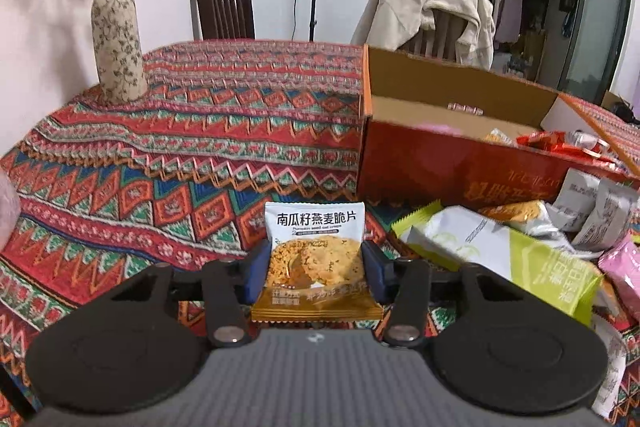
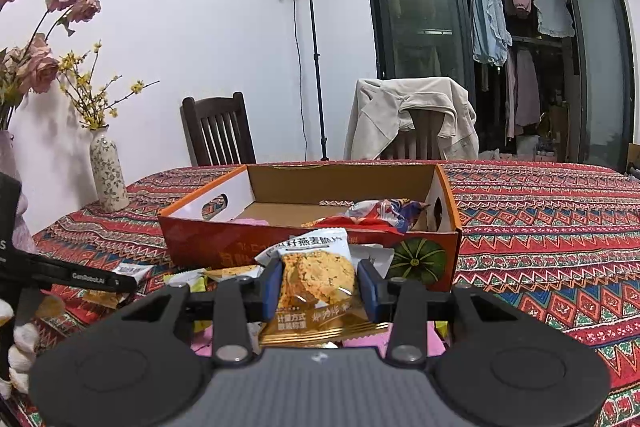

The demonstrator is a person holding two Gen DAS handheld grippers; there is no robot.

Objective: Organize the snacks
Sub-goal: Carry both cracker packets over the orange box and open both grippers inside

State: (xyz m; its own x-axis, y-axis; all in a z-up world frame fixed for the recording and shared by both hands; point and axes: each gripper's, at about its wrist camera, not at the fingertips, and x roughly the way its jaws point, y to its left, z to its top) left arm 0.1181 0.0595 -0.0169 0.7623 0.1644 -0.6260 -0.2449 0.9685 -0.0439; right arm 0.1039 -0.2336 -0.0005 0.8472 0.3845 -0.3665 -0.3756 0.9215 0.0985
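- The left gripper (image 1: 315,269) has its two blue pads on the sides of a cookie packet (image 1: 316,259), pinching it. The packet stands up tall, with its white top pointing away and its gold bottom edge near the camera.
- The right gripper (image 2: 319,285) pinches another cookie packet (image 2: 316,287) the same way, pads pressed on both sides.
- The red box (image 2: 312,223) sits on the table, on the striped tablecloth (image 1: 180,131), with its top wide open. A few snacks already lie inside, at its right end.
- From the right gripper, the box is straight ahead and very near. Its long front wall runs across the view, left to right.
- From the left gripper, the box (image 1: 452,163) is ahead and off to the right, a bit farther away.
- So the right hand looks nearer to the box. I think its packet should go up over the front wall and drop in first.
- More loose snacks (image 1: 520,247) lie in a pile on the table just in front of the box.
- The tall vase (image 1: 116,43) stands far off near the table's left edge, out of the way.
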